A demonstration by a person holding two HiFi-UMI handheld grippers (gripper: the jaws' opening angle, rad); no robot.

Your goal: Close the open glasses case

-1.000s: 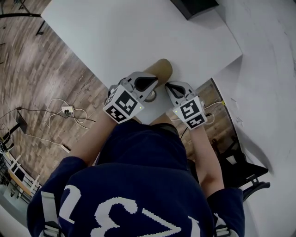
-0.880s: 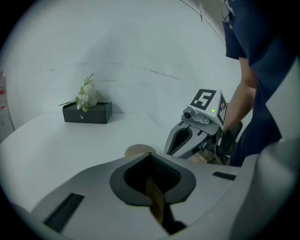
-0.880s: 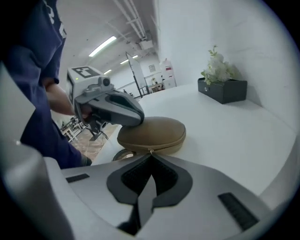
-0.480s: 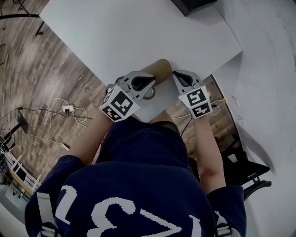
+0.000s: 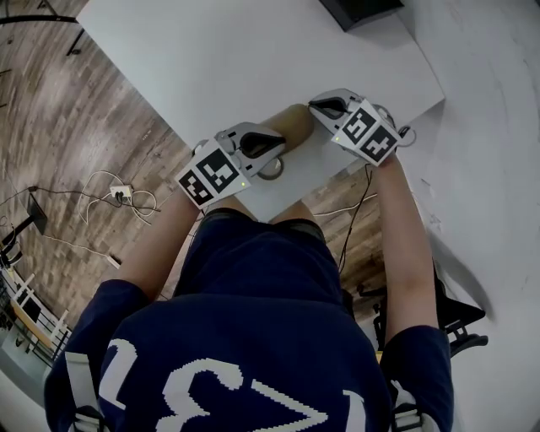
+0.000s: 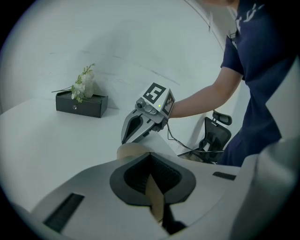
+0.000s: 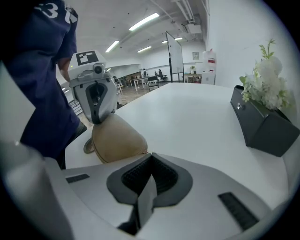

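Observation:
A tan glasses case lies near the front edge of the white table. My left gripper is shut on its near end; in the left gripper view a tan edge of the case sits pinched between the jaws. My right gripper hangs at the case's far right end, shut and empty. The right gripper view shows the case as a rounded tan dome with the left gripper on it. The right gripper points down beside the case in the left gripper view.
A black box with white flowers stands at the table's back right, also seen as the box in the head view. A small round grey thing lies by the case at the front edge. An office chair stands beyond the table corner.
My right gripper has moved from the table's front edge up and to the right, to the far end of the case, rolling as it went. The left gripper has stayed on the case.

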